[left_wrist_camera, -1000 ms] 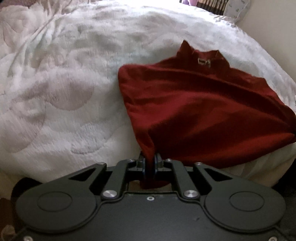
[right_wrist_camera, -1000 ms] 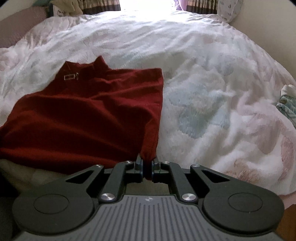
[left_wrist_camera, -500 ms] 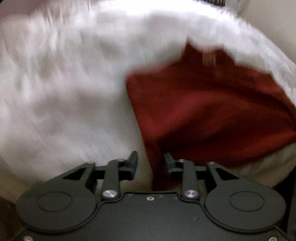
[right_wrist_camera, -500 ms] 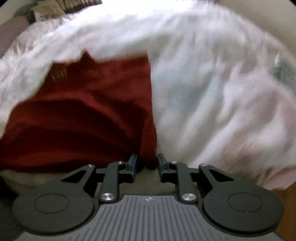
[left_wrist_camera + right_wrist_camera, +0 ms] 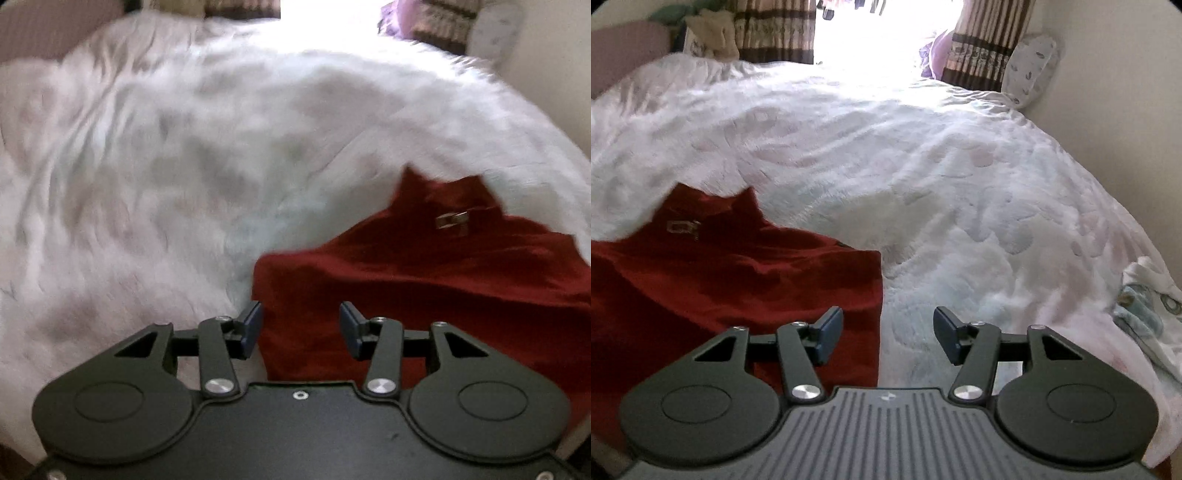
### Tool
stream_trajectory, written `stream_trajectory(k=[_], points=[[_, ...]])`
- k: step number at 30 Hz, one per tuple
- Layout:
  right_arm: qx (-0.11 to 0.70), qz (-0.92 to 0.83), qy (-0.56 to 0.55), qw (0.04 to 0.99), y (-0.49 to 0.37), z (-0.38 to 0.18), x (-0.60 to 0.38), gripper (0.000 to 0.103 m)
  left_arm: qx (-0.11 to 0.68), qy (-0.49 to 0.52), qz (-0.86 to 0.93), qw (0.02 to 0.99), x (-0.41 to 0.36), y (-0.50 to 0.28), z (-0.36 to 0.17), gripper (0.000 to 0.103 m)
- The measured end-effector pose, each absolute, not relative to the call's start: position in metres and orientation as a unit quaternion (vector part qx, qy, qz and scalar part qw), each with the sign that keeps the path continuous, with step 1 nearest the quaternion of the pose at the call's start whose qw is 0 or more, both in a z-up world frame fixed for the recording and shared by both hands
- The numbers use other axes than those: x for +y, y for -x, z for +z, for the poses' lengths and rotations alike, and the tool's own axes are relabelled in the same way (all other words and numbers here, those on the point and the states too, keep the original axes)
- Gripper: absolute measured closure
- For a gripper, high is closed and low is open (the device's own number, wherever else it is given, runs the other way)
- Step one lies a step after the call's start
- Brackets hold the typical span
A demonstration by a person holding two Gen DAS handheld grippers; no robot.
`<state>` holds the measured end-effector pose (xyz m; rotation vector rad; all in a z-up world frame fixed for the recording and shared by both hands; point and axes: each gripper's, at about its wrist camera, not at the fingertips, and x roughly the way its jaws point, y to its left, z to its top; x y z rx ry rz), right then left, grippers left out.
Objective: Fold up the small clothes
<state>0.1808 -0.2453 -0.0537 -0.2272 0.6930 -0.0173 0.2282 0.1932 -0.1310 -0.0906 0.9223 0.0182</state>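
Note:
A dark red knit top (image 5: 424, 280) lies flat on the white quilted bed, collar and small label pointing away from me. In the left wrist view my left gripper (image 5: 300, 326) is open just above the top's near left corner, with red cloth showing between the blue pads but not pinched. The same red top (image 5: 731, 284) fills the lower left of the right wrist view. My right gripper (image 5: 888, 334) is open over the top's right edge; its left pad hangs over the cloth, its right pad over the quilt.
The white floral quilt (image 5: 960, 184) covers the whole bed. A pale patterned garment (image 5: 1145, 306) lies at the right edge. Curtains (image 5: 775, 29) and a pillow (image 5: 1030, 66) stand at the far end, with a wall on the right.
Both grippers were shut on the red top's near corners a second ago. They have opened, let the cloth go, and lifted up and forward over it.

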Motion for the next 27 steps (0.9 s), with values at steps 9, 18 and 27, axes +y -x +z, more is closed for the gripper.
stream_trajectory(k=[9, 18, 27], points=[[0.367, 0.015, 0.066, 0.928, -0.240, -0.083, -0.241, 0.040, 0.468, 0.181, 0.003, 0.865, 0.242, -0.258, -0.185, 0.055], [0.390, 0.024, 0.027, 0.920, -0.272, -0.102, -0.243, 0.100, 0.470, 0.126, -0.025, 0.873, 0.224, -0.276, -0.190, 0.099], [0.291, -0.013, -0.017, 0.957, -0.234, -0.055, -0.269, 0.103, 0.384, 0.115, -0.018, 0.916, 0.221, -0.258, -0.132, 0.101]])
